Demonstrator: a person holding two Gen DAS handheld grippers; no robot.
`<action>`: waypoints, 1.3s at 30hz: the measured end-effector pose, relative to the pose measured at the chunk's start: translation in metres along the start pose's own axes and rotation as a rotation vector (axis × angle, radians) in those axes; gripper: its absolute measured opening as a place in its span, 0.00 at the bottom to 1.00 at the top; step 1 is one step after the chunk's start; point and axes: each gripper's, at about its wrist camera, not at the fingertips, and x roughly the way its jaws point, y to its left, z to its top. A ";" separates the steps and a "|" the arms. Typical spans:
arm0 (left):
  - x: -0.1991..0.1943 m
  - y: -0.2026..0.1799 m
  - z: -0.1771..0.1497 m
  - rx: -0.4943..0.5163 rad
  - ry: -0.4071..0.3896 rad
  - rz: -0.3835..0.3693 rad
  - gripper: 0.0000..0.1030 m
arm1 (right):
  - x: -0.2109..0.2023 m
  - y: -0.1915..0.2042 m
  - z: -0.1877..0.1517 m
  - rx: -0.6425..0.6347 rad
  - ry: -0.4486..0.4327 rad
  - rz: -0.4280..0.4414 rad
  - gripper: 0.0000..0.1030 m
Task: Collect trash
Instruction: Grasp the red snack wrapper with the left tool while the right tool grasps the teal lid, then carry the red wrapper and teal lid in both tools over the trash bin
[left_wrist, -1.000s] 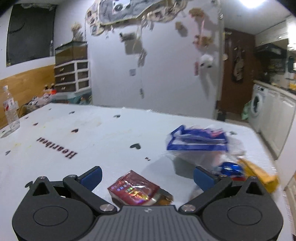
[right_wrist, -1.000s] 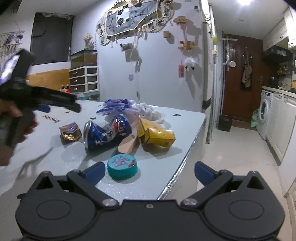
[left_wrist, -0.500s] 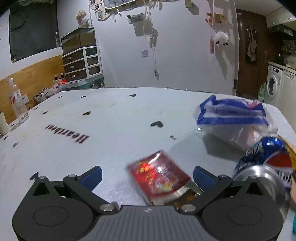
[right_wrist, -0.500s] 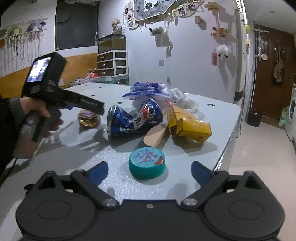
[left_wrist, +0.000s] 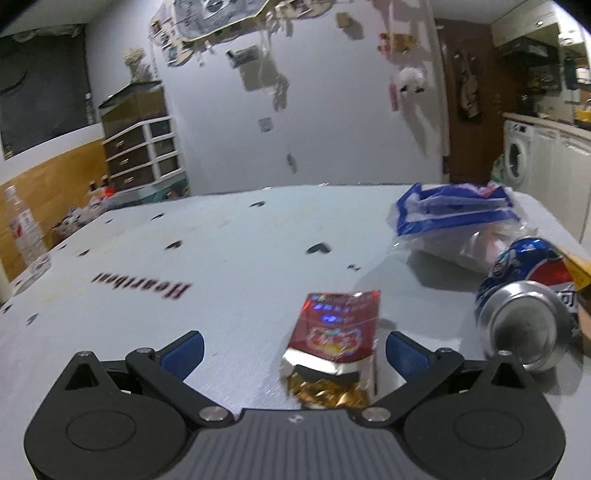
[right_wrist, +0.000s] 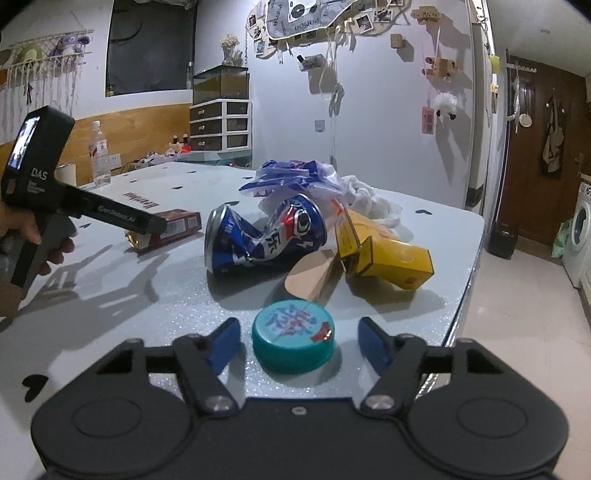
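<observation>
A red foil snack packet (left_wrist: 338, 332) lies on the white table between the fingers of my left gripper (left_wrist: 293, 352), nearer the right finger; the jaws stand wide and touch nothing. In the right wrist view that left gripper (right_wrist: 155, 225) hovers over the same packet (right_wrist: 181, 223), held by a hand. A teal bottle cap (right_wrist: 293, 341) sits between the blue pads of my right gripper (right_wrist: 299, 343). Its jaws are closing, with a small gap left on each side of the cap. A crushed blue can (right_wrist: 266, 236) lies behind the cap.
A yellow box (right_wrist: 388, 254), a cardboard scrap (right_wrist: 314, 277) and a blue-and-white plastic bag (right_wrist: 295, 177) lie by the can. The table's edge (right_wrist: 469, 266) drops to the floor on the right. A water bottle (right_wrist: 99, 155) stands at the far left.
My right jaws have narrowed around the teal cap as the gripper came closer to it. My left gripper moved in on the red packet, which now lies lengthwise between its fingers.
</observation>
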 end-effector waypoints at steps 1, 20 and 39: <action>0.002 -0.001 0.001 0.006 -0.006 -0.013 0.98 | 0.000 0.001 0.001 0.001 0.000 -0.001 0.54; -0.021 -0.019 -0.022 -0.003 0.035 -0.089 0.54 | -0.022 0.016 -0.003 0.000 0.042 0.007 0.47; -0.127 -0.046 -0.068 -0.040 -0.050 -0.130 0.53 | -0.072 0.016 -0.007 0.079 0.023 -0.041 0.47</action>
